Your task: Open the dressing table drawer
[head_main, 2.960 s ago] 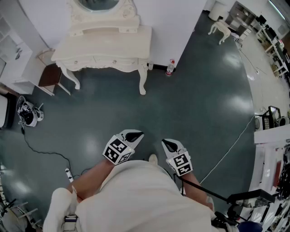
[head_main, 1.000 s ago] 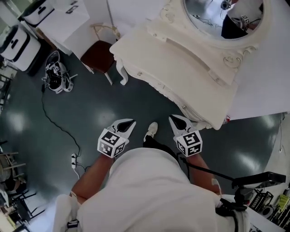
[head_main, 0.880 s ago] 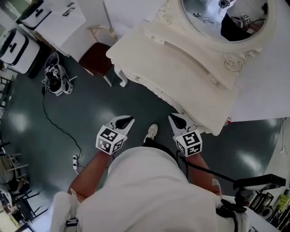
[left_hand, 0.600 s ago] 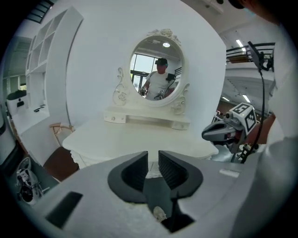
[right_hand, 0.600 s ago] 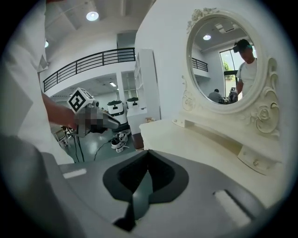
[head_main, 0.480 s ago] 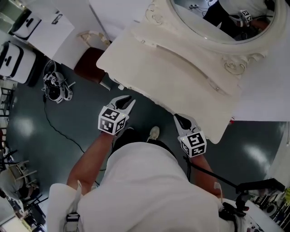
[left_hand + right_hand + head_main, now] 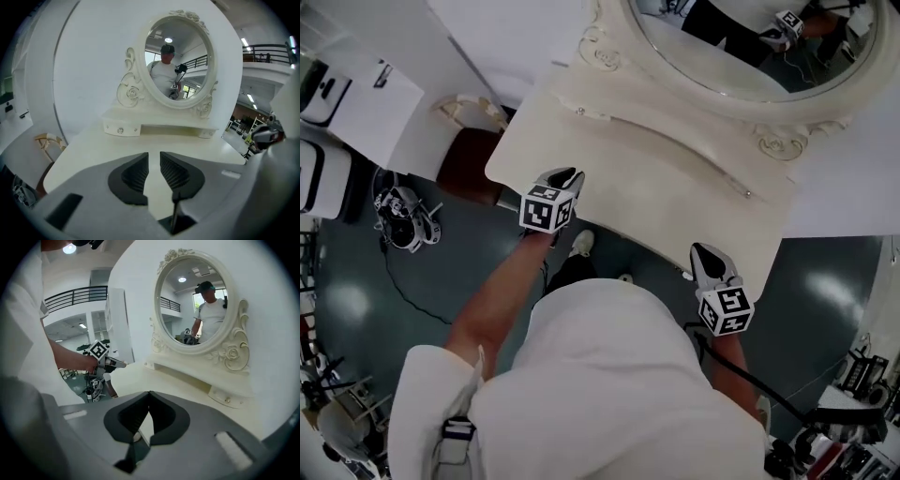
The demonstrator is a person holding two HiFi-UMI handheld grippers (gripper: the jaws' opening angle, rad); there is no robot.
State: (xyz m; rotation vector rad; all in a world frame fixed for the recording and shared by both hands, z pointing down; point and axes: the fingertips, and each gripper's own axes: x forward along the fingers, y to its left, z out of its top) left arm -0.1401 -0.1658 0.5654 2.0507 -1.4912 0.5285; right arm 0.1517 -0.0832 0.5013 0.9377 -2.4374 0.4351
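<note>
The cream dressing table [image 7: 656, 187] with its oval mirror [image 7: 741, 47] fills the upper head view. Its front drawers are hidden under the tabletop's edge. A small knobbed drawer [image 7: 121, 130] sits on the raised shelf below the mirror, and its twin [image 7: 228, 397] at the other end. My left gripper [image 7: 565, 174] hovers over the tabletop's front left part, jaws open by a narrow gap [image 7: 154, 157], nothing between them. My right gripper [image 7: 705, 251] is at the front right edge, shut and empty [image 7: 149, 393]. The left gripper [image 7: 101, 352] also shows in the right gripper view.
A chair with a brown seat [image 7: 469, 164] stands left of the table, beside white cabinets [image 7: 356, 84]. A device with a trailing cable [image 7: 403, 211] lies on the dark floor. The person's shoe [image 7: 581, 244] is just under the table's front edge.
The person has stepped up to the table. Both grippers moved forward, the left far onto the tabletop's left part. The left jaws went from shut to open.
</note>
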